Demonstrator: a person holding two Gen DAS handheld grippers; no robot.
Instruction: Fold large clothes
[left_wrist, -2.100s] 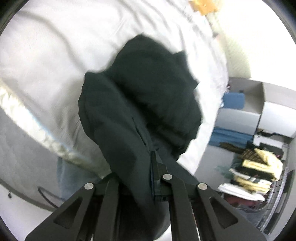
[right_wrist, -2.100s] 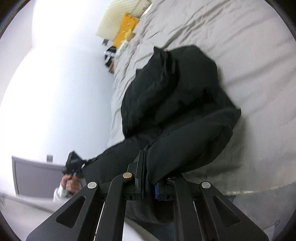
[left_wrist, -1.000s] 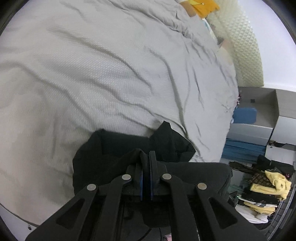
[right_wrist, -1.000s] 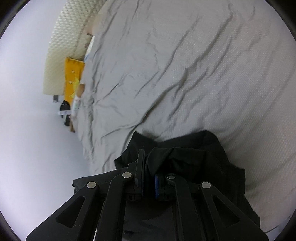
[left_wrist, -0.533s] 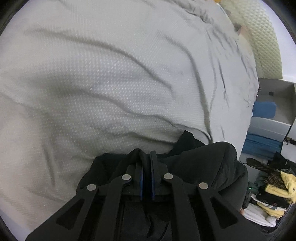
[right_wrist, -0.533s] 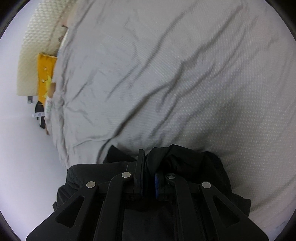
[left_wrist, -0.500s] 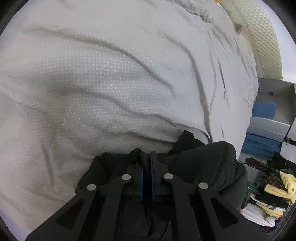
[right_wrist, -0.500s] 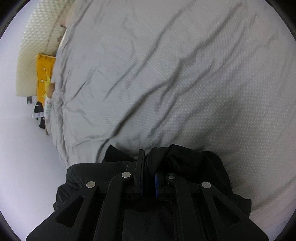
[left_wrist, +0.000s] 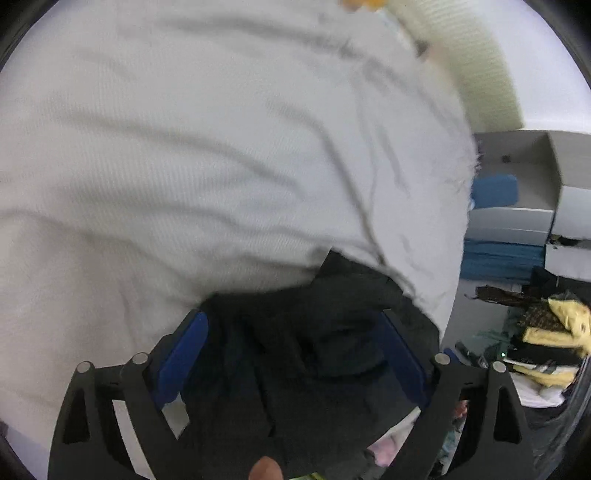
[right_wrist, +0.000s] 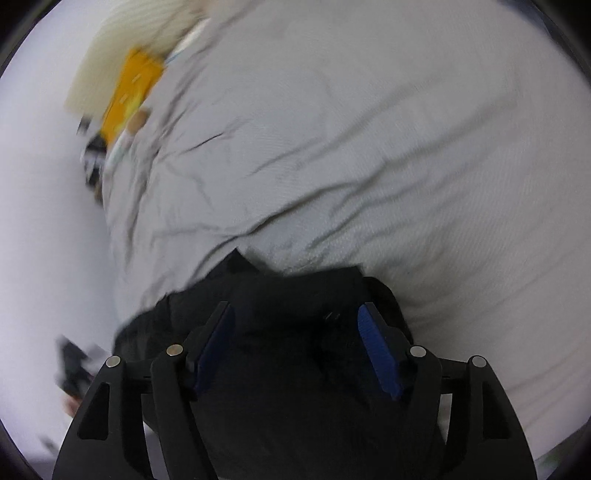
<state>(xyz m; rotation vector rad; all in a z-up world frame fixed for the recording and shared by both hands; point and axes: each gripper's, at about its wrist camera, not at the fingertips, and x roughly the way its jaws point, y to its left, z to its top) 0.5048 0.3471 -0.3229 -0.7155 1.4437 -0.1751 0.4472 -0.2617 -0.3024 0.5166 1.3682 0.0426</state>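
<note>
A black garment (left_wrist: 314, 339) lies bunched on the near edge of a grey bed (left_wrist: 221, 147). My left gripper (left_wrist: 291, 332) is open, its blue-padded fingers spread wide on either side of the cloth. In the right wrist view the same black garment (right_wrist: 295, 332) lies between the open fingers of my right gripper (right_wrist: 295, 332), on the grey bed (right_wrist: 369, 147). Neither gripper grips the cloth. Both views are blurred by motion.
A cream headboard (left_wrist: 480, 55) stands at the far end of the bed. White shelves with blue items (left_wrist: 517, 206) and a pile of yellow and dark clothes (left_wrist: 546, 332) stand right of the bed. An orange pillow (right_wrist: 129, 92) lies near the headboard.
Both grippers were shut on the black garment half a second ago; now both have opened wide and let it go on the bed.
</note>
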